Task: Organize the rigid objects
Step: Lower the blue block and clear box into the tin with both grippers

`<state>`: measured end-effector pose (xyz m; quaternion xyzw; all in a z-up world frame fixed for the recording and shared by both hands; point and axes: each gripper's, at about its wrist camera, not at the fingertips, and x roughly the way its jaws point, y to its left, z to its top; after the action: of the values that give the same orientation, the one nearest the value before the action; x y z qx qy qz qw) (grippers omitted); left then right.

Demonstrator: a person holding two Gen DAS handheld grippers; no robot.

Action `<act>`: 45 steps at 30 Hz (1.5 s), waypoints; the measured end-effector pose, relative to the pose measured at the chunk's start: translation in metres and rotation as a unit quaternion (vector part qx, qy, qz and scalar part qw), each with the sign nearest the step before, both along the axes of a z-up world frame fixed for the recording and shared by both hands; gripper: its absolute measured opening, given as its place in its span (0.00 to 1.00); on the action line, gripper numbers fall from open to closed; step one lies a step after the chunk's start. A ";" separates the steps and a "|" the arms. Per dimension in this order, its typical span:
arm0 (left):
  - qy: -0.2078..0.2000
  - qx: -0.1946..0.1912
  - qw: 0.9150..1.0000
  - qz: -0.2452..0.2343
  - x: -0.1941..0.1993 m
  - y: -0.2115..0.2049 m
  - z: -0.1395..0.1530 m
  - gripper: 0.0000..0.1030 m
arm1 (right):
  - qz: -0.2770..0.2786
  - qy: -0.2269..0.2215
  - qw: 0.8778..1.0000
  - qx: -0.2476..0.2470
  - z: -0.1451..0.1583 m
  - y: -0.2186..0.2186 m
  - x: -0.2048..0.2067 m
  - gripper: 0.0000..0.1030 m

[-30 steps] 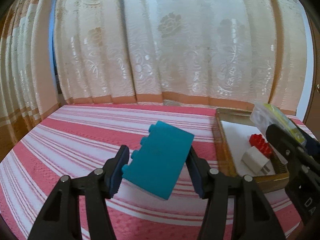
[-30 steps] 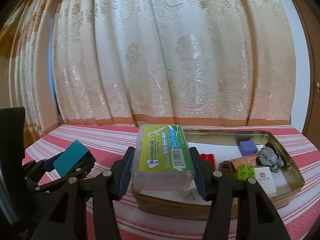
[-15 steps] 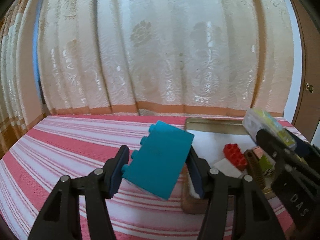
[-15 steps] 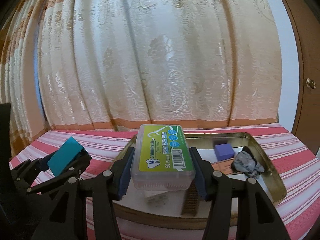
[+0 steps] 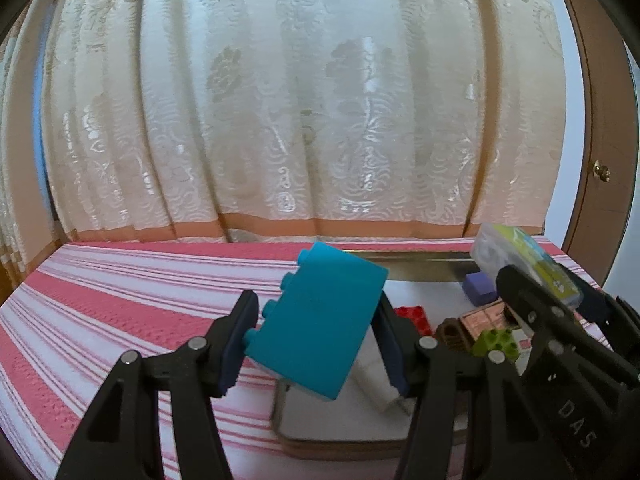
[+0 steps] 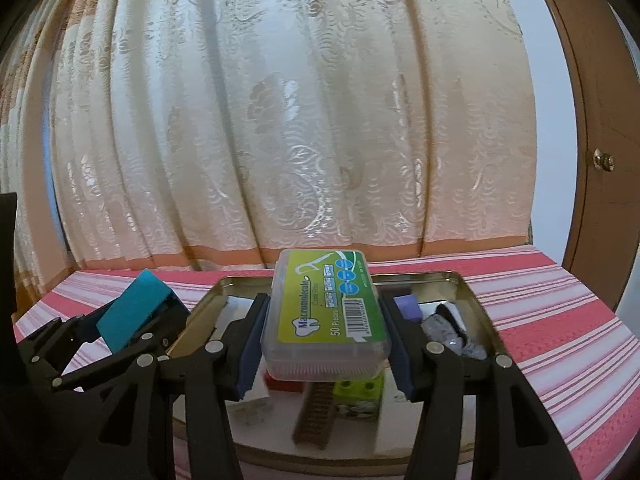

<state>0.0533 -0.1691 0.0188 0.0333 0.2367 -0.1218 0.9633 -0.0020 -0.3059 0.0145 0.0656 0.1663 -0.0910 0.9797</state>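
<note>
The left gripper pinches a tilted teal plastic studded building block, held over the near left corner of the shallow rectangular metal tray; the right gripper clamps a clear ribbed plastic box with a green label above the tray's middle; a purple cube, a lime studded brick and a brown toothed comb lie inside, on red-and-white striped woven cloth.

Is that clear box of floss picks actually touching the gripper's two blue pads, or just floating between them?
Touching. In the right wrist view the right gripper has both pads pressed against the floss pick box, holding it above the metal tray.
</note>
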 end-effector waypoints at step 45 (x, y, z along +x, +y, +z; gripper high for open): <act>0.060 0.028 0.997 -0.024 0.025 -0.073 -0.026 0.55 | -0.066 0.083 0.994 -0.007 -0.020 -0.071 0.034 0.55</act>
<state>0.0782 -0.2421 -0.0069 0.0584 0.2970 -0.1401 0.9427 0.0324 -0.3774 -0.0056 0.0620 0.2421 -0.1617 0.9547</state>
